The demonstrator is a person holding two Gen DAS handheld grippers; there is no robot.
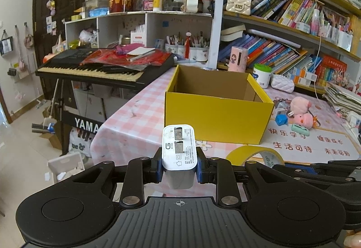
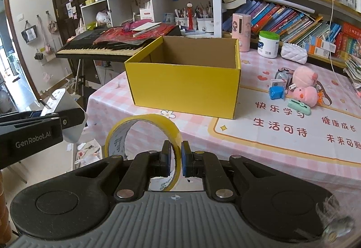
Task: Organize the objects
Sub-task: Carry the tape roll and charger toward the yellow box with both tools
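My left gripper (image 1: 179, 170) is shut on a white plug-in charger (image 1: 179, 148), its two metal prongs facing up, held in the air before the table's near edge. My right gripper (image 2: 175, 161) is shut on the rim of a yellow tape roll (image 2: 144, 121), which stands upright between the blue pads. An open yellow cardboard box (image 1: 216, 119) (image 2: 185, 87) sits on the pink checked tablecloth (image 1: 130, 121) just beyond both grippers; what I see of its inside looks empty. In the right wrist view the charger (image 2: 67, 110) and the left gripper appear at the left edge.
Small toys lie right of the box: pink plush pigs (image 2: 304, 90), a blue block (image 2: 277, 92), a mint cutter (image 2: 299, 106). A white tub (image 2: 268, 44) and a quilted pouch (image 2: 294, 52) stand behind. A keyboard (image 1: 94, 69) and bookshelves (image 1: 293, 22) border the table.
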